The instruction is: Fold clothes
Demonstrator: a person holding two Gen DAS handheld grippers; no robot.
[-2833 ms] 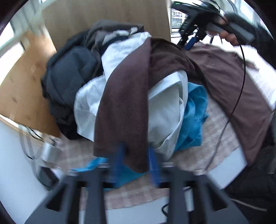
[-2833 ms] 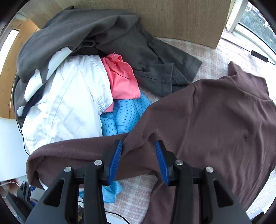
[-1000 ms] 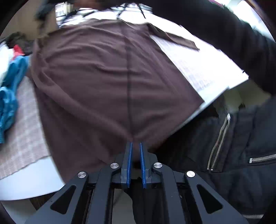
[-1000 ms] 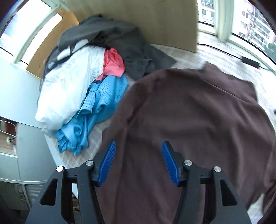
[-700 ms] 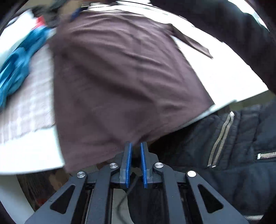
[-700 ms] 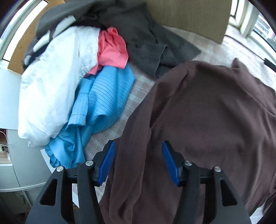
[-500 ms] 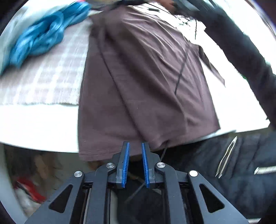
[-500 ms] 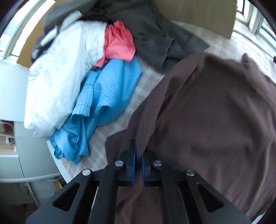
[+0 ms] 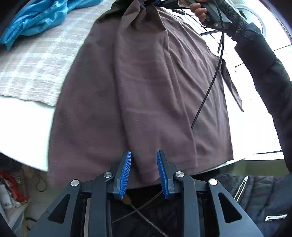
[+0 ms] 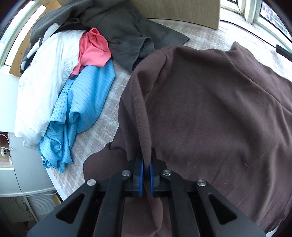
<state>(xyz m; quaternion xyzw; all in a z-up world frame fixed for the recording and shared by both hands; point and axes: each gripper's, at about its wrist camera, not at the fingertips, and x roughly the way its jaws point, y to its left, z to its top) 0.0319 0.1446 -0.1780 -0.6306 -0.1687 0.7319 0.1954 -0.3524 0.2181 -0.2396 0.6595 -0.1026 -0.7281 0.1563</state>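
A brown long-sleeved shirt (image 9: 146, 82) lies spread on the checked cloth of the table (image 9: 36, 60), with its hem hanging over the near edge. My left gripper (image 9: 143, 164) sits at that hem. Its jaws are opening, and a fold of the hem lies loose between the blue pads (image 9: 126, 169). In the right wrist view the same shirt (image 10: 209, 109) fills the right half of the frame. My right gripper (image 10: 145, 169) is shut on a raised fold along its left side, near the sleeve. The hand holding that gripper (image 9: 199, 9) shows at the top of the left wrist view.
A pile of clothes lies left of the shirt: a white shirt (image 10: 42, 73), a pink garment (image 10: 93, 49), a blue striped shirt (image 10: 82, 102) and a dark grey garment (image 10: 127, 31). A black cable (image 9: 206, 94) hangs over the shirt. The person's dark jacket (image 9: 255, 191) is against the table edge.
My right gripper came down and closed on a fold of the brown shirt. My left gripper rolled, sank along the hem, and its jaws parted from the fabric.
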